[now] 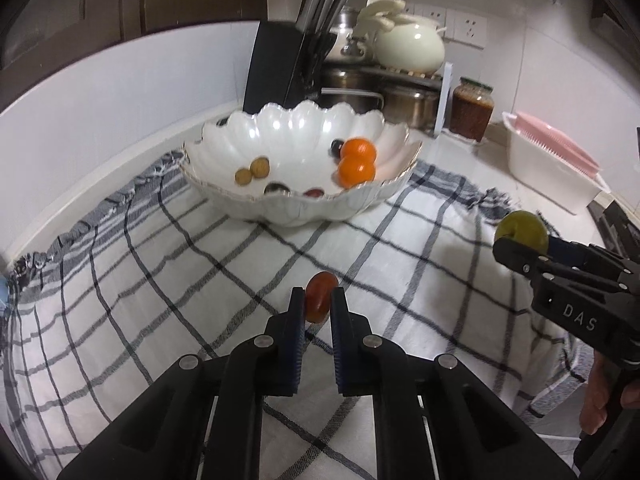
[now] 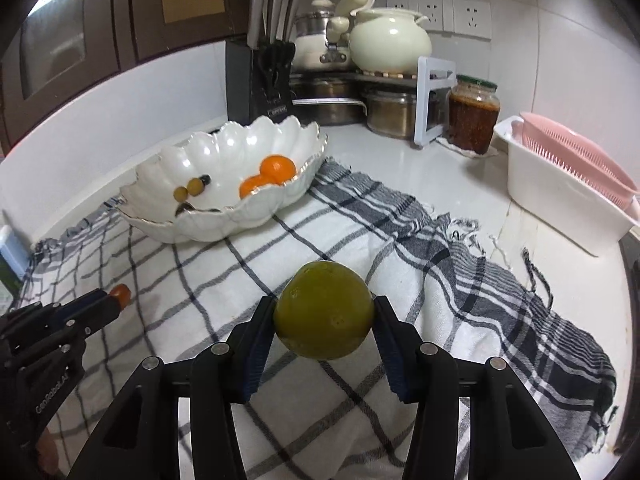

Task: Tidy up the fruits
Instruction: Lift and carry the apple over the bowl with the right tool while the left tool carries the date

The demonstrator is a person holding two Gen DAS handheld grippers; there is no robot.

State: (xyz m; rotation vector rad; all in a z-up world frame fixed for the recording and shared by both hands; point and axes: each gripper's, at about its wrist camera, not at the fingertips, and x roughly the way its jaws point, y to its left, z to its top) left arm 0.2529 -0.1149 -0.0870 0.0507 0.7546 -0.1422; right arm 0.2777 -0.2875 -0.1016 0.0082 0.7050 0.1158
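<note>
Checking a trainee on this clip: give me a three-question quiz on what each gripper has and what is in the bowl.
1. True or false: the left gripper is shut on a small red fruit.
2. What does the right gripper hold? A) an orange B) a green fruit C) nothing
3. How many orange fruits lie in the white scalloped bowl?

Key: 1 true; 2 B; 3 two.
</note>
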